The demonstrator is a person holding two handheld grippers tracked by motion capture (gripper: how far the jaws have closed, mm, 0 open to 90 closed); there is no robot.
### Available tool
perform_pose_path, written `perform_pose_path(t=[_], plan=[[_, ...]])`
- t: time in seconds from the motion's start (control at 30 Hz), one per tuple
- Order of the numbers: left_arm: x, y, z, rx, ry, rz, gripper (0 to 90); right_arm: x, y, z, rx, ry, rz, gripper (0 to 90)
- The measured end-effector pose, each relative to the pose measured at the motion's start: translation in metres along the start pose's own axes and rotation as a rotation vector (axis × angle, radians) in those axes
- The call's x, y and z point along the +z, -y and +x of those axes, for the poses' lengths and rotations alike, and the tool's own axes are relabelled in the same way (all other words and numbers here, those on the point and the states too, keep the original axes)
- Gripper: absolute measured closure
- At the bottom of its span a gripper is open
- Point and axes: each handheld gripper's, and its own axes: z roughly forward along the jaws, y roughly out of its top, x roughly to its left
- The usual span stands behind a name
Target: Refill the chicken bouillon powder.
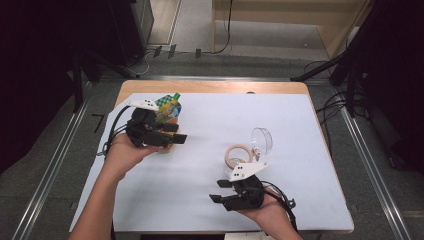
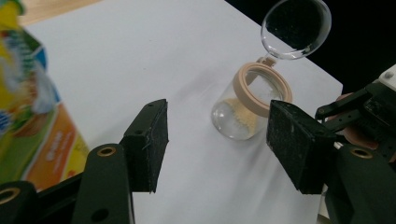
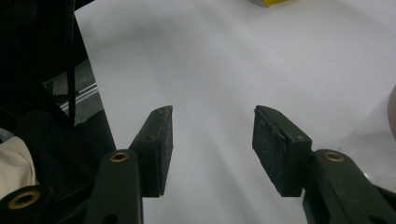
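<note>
Though the jar [image 1: 239, 156] already stood with its lid [image 1: 263, 140] swung back and something pale inside, we held nothing, so we judged the filling or closing was left to do. Our left tongs [image 1: 175, 134], jaws apart and empty, hovered just beside the pouch [image 1: 169, 108], the jar well off to their right. Our right tongs [image 1: 218, 191] were also apart and empty, the jar just beyond them. The left gripper view showed us the jar's [image 2: 243, 109] yellowish contents; the high view showed us both hands and the whole sheet [image 1: 210, 150].
</note>
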Motion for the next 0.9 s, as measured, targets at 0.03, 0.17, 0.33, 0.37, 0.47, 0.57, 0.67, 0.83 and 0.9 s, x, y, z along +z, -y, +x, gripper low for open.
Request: perform_pose_path(t=[0.03,0.17,0.33,0.37,0.47,0.57,0.67,0.83,0.9], plan=[[-0.004,0.001,0.002,-0.005,-0.005,-0.003,39.7,0.0,0.0,0.0,-0.001,-0.003,0.001,49.3],[-0.019,0.005,0.008,-0.019,-0.037,-0.015,39.7,0.004,-0.002,0.0,-0.005,-0.003,-0.001,49.3],[-0.034,0.013,0.016,-0.051,-0.071,-0.03,39.9,0.007,-0.005,0.001,-0.014,-0.01,-0.007,49.1],[-0.037,0.014,0.018,-0.054,-0.076,-0.033,39.9,0.008,-0.005,0.002,-0.017,-0.01,-0.006,49.1],[-0.046,0.018,0.021,-0.049,-0.106,-0.029,40.5,0.008,-0.005,0.002,-0.024,-0.013,-0.003,49.1],[-0.056,0.023,0.026,-0.07,-0.121,-0.046,41.0,0.01,-0.006,0.002,-0.026,-0.018,-0.004,49.1],[-0.065,0.028,0.031,-0.088,-0.142,-0.057,41.3,0.012,-0.006,0.002,-0.035,-0.017,0.003,49.0],[-0.071,0.034,0.038,-0.11,-0.168,-0.031,44.7,0.013,-0.007,0.002,-0.044,-0.017,0.011,49.1],[-0.072,0.036,0.043,-0.124,-0.187,-0.028,44.7,0.013,-0.007,0.002,-0.042,-0.019,0.01,49.1]])
